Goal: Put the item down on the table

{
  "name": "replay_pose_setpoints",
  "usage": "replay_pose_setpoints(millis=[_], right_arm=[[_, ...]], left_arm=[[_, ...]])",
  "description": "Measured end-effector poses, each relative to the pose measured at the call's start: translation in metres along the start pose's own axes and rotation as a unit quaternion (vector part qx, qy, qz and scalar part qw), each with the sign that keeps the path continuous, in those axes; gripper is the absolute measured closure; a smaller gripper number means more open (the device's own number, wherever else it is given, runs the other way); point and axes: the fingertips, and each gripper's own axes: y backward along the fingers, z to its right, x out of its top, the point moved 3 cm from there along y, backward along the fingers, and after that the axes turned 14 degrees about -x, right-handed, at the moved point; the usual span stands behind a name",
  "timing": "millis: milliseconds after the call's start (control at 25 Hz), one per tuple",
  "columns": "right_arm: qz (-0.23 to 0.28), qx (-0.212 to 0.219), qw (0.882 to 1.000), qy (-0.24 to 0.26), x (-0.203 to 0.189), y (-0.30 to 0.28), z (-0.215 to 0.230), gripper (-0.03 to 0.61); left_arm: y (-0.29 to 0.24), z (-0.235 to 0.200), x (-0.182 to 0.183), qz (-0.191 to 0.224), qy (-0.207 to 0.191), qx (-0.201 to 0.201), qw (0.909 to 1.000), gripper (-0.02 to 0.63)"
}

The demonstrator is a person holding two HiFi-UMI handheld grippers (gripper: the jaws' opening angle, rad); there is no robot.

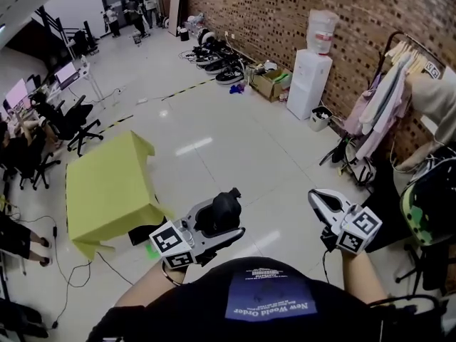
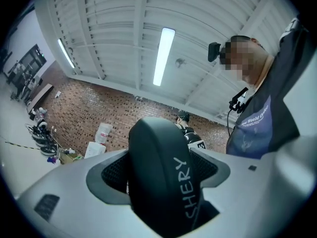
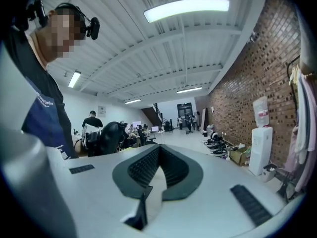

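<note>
A black rounded item (image 1: pixel 224 206) with pale lettering on its edge sits upright between the jaws of my left gripper (image 1: pixel 226 218), which is shut on it and held at chest height over the floor. In the left gripper view the item (image 2: pixel 161 177) fills the gap between the jaws, which point up toward the ceiling. A table with a yellow-green cover (image 1: pixel 107 184) stands to the left and ahead, with nothing on its top. My right gripper (image 1: pixel 317 197) is held at the right with its jaws together and nothing between them (image 3: pixel 158 151).
A white water dispenser (image 1: pixel 311 77) and a clothes rack (image 1: pixel 399 84) line the brick wall on the right. Black office chairs (image 1: pixel 71 123) and desks stand at the far left. A cable (image 1: pixel 68 280) runs on the floor beside the table.
</note>
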Motion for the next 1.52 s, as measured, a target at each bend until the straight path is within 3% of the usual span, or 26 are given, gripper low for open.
replay_pose_setpoints(millis=[200, 360, 680, 840, 1200, 1520], right_arm=[[-0.011, 0.015, 1.000, -0.006, -0.003, -0.058, 0.035, 0.592], [-0.010, 0.055, 0.998, 0.001, -0.003, -0.118, 0.083, 0.591], [-0.008, 0.137, 0.990, 0.034, 0.034, -0.246, 0.180, 0.591], [-0.008, 0.158, 0.987, 0.034, 0.040, -0.298, 0.223, 0.591], [-0.030, 0.167, 0.985, 0.034, 0.031, -0.419, 0.246, 0.591], [-0.038, 0.147, 0.987, 0.048, 0.062, -0.572, 0.220, 0.591]], left_arm=[[-0.002, -0.056, 0.002, -0.006, 0.003, 0.020, 0.9998, 0.239], [-0.022, -0.116, 0.004, -0.005, -0.007, 0.049, 0.9987, 0.239], [-0.069, -0.238, 0.037, 0.015, -0.032, 0.121, 0.9921, 0.239], [-0.089, -0.293, 0.043, 0.024, -0.029, 0.140, 0.9894, 0.239], [-0.056, -0.412, 0.056, 0.037, -0.023, 0.149, 0.9879, 0.239], [0.031, -0.533, 0.113, 0.026, -0.039, 0.131, 0.9902, 0.239]])
